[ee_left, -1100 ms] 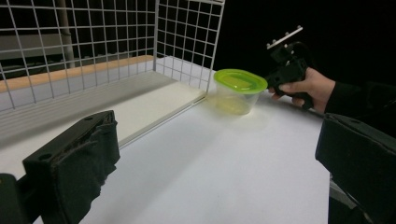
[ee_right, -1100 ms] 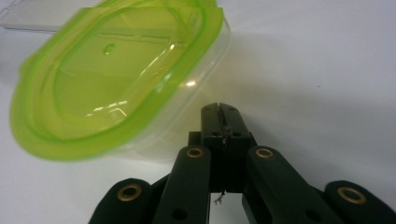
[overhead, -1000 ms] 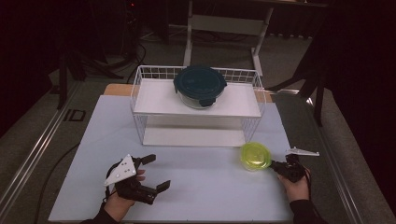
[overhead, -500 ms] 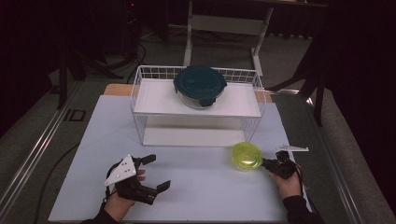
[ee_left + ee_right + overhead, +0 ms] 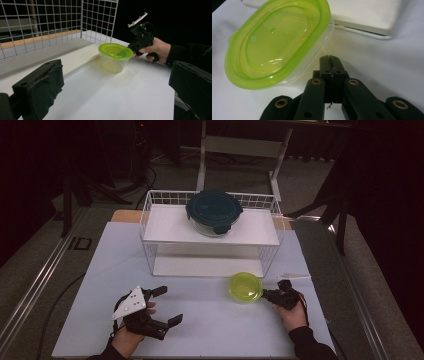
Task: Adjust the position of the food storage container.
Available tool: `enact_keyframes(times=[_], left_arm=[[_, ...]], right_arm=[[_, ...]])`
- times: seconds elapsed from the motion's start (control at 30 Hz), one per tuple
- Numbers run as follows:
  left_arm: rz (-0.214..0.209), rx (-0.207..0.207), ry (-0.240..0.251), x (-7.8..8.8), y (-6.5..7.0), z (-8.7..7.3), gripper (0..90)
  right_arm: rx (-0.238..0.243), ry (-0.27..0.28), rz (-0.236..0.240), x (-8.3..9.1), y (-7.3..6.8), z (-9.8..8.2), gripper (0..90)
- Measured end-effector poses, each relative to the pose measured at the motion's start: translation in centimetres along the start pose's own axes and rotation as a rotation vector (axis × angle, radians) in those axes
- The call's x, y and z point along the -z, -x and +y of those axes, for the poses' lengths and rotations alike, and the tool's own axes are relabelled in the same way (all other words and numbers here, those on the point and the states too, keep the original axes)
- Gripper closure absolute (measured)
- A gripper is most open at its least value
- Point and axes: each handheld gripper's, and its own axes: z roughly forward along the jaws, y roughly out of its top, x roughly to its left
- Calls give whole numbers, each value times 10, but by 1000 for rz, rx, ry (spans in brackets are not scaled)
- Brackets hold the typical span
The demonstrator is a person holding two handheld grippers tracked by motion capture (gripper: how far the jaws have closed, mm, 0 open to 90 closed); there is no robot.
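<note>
Green-lidded tub (image 5: 245, 287): on counter (image 5: 210, 330), unshelved | right tool (image 5: 270, 295): jaws closed, at tub side | left tool (image 5: 165, 306): open, empty | wire rack (image 5: 150, 220): holds dark-lidded container (image 5: 214, 211)

This looked like a lab or recording studio rather than a home. A white table (image 5: 100, 270) stood in a dark room hung with black curtains (image 5: 390, 195), with tripod legs (image 5: 70, 195) and a metal frame stand (image 5: 240, 150) on grey carpet beyond it, and a cable (image 5: 55, 300) trailing across the floor. Ahead of the left gripper's (image 5: 155, 312) wide jaws stood a white wire rack (image 5: 62, 22), staged like a test prop.
</note>
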Motion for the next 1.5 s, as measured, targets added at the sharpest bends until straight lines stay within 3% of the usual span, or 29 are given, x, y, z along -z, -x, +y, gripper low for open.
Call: enact_keyframes(times=[0.97, 1.5], left_arm=[[-2, -3, -3, 1, 1, 0, 0], [-3, -1, -4, 1, 1, -1, 0]], right_arm=[[93, -78, 136, -60, -63, 19, 898], [109, -94, 163, -80, -81, 26, 898]])
